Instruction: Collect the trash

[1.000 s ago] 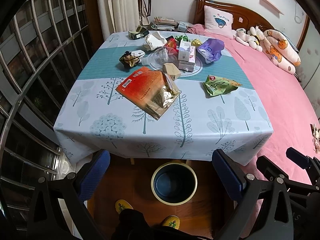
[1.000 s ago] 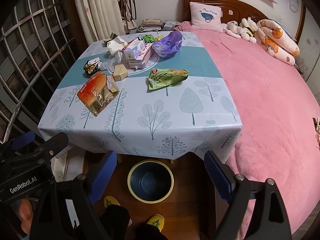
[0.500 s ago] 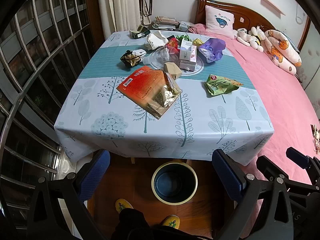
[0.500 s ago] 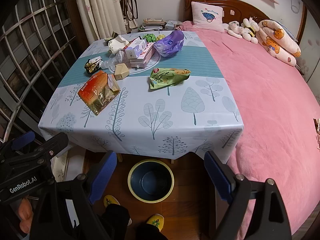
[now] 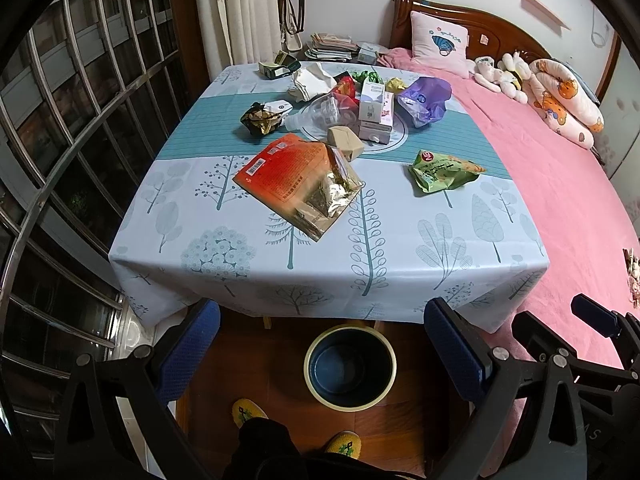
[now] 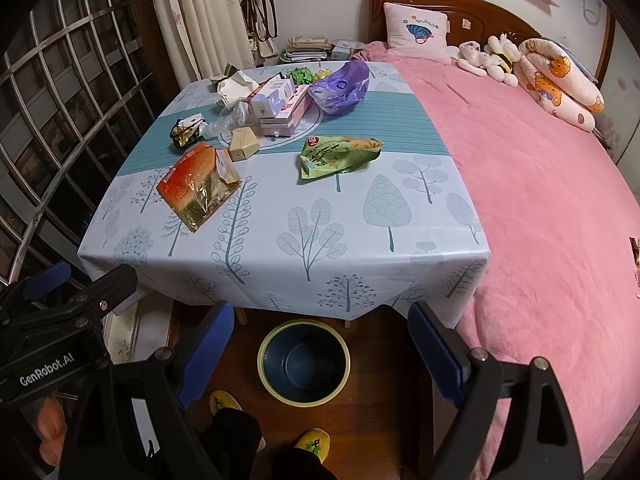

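Trash lies on the table [image 5: 256,248]: an orange snack bag [image 5: 296,184] [image 6: 198,182], a green snack bag [image 5: 442,170] [image 6: 338,156], a small tan box [image 5: 346,142] [image 6: 244,143], a purple bag [image 5: 424,98] [image 6: 340,86], white cartons [image 5: 374,108], a clear plastic bottle [image 5: 320,114] and a dark wrapper [image 5: 258,120]. A dark blue bin [image 5: 350,366] [image 6: 304,362] with a pale rim stands on the floor under the near table edge. My left gripper [image 5: 322,346] and right gripper [image 6: 320,354] are open and empty, hovering above the bin, short of the table.
A pink bed [image 6: 540,184] with pillows and plush toys adjoins the table's right side. A barred window [image 5: 60,140] runs along the left. Curtains and a stack of papers [image 5: 332,44] stand behind the table. My slippered feet [image 5: 296,428] are near the bin.
Both grippers have drifted slightly forward toward the table; the table fills a bit more of each view. Both stay open and empty. Nothing on the table has moved.
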{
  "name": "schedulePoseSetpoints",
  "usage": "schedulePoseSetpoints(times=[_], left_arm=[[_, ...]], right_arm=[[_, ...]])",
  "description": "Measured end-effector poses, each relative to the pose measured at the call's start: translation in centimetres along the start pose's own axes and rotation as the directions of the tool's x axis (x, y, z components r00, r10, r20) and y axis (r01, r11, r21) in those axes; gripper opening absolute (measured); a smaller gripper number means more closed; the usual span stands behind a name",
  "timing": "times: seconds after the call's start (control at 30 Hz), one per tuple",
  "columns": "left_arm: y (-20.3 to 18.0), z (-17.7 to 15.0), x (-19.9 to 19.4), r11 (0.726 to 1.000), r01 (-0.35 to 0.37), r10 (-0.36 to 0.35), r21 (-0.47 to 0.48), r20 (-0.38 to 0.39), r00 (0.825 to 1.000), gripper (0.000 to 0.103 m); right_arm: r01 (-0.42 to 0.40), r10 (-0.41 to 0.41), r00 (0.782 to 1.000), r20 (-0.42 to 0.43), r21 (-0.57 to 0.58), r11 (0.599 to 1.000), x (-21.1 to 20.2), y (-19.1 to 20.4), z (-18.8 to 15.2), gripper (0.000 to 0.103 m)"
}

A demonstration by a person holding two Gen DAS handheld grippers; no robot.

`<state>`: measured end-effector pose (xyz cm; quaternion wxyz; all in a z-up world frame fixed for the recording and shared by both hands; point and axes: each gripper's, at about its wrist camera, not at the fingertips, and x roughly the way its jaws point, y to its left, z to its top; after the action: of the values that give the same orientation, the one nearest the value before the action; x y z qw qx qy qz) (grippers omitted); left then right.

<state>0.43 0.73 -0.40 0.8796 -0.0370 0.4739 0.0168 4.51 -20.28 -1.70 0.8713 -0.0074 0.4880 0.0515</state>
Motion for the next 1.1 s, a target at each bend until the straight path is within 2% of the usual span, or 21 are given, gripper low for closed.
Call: schedulePoseSetpoints(times=[0.23, 0.57, 0.77, 0.93, 1.1], left_arm=[[0.1, 0.5, -0.2, 1.0, -0.01, 0.01, 0.0, 0.001, 1.0, 0.101], [0.8, 2.3, -1.7, 0.998, -0.055, 0.055, 0.002, 0.047, 0.997, 0.101], [4.1, 4.6, -2.6, 0.994, -0.097, 0.101, -0.051, 0.082, 0.992, 0.101], [7.1, 6.9, -1.8, 0.993, -0.089, 0.095, -0.079, 0.078, 0.992, 0.101], [10.0, 10.4, 0.1, 0.996, -0.074, 0.077, -0.048, 0.081, 0.994, 0.101]], right_arm=[[-0.017, 0.017, 1.0, 0.005, -0.001, 1.0, 0.0, 0.4, 0.5, 0.088], [-0.069, 0.07, 0.996, 0.051, -0.012, 0.998, -0.6, 1.1, 2.3, 0.088], [-0.116, 0.121, 0.989, 0.081, -0.064, 0.991, -0.5, 2.9, 4.3, 0.088], [-0.175, 0.184, 0.98, 0.073, -0.117, 0.978, 1.0, 5.7, 6.8, 0.088], [-0.242, 0.25, 0.968, 0.037, -0.148, 0.959, 3.8, 8.7, 9.8, 0.088]])
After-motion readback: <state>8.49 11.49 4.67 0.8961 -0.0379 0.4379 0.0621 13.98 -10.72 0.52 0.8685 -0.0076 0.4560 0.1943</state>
